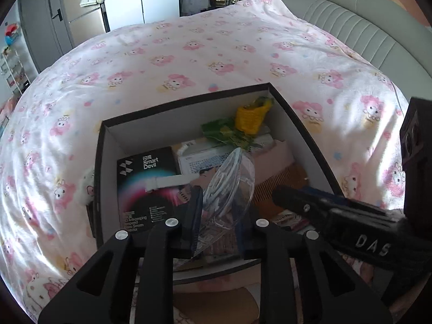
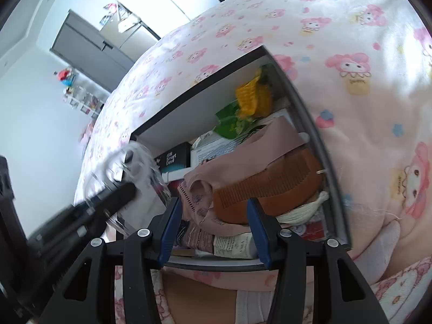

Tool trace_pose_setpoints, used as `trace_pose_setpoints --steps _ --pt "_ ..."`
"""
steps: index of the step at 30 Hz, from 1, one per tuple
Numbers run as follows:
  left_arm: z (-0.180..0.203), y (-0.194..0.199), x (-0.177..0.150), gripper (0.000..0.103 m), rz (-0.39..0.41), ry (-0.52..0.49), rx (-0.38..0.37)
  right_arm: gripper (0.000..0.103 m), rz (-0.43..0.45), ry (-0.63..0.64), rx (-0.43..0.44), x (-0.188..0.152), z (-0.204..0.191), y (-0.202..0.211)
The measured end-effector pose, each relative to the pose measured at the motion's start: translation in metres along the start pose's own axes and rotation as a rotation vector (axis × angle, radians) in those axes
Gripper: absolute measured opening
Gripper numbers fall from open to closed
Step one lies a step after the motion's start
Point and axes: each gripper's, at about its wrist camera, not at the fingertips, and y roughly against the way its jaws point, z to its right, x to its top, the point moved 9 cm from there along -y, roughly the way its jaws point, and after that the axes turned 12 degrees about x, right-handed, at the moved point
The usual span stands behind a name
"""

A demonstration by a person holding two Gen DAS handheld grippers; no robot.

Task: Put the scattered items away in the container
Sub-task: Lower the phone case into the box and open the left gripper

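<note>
1. The left gripper (image 1: 220,216) is hanging over the near part of the box (image 1: 189,102), its jaws standing narrow around a clear plastic bag (image 1: 229,186) with a coiled white cable inside; whether the pads are pressing on the film or have let it slip I cannot tell.
2. The right gripper (image 2: 213,229) is hovering at the box's near right end with its jaws standing about half wide and gripping nothing; the wooden comb (image 2: 267,189) is lying beyond them, already inside.
3. The step in hand looks like dropping the bagged cable into the box; the next move would call for parting the left jaws fully and lifting clear without dragging the crinkly film back out.
4. The box is stiff card, dark outside and white within, sitting on the bed (image 1: 189,54).
5. Inside, things are piling up: a glossy black carton (image 1: 145,183), a soft pink cloth (image 2: 243,148), a yellow ridged toy with green leaves (image 1: 248,118), and the fine-toothed comb.
6. The bedsheet is soft, wrinkled and printed with pink cartoon figures; a small white plush (image 1: 86,189) is lying just outside the box's left wall, seemingly yet to be tidied.
</note>
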Motion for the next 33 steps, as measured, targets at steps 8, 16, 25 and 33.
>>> trace_pose_setpoints --steps 8,16,25,33 --pt "0.012 0.006 -0.019 0.04 -0.056 0.005 -0.129 0.046 0.027 -0.008 0.008 0.006 0.01 0.011" --pt "0.008 0.01 -0.02 0.047 -0.089 0.092 -0.26 0.046 0.022 0.013 0.037 0.006 0.001 0.009" --pt "0.031 -0.007 -0.009 0.053 -0.129 0.084 -0.338 0.046 0.07 -0.012 0.037 0.015 0.009 0.024" --pt "0.032 -0.009 -0.02 0.058 -0.149 0.087 -0.366 0.046 -0.001 0.022 0.06 0.006 0.008 0.004"
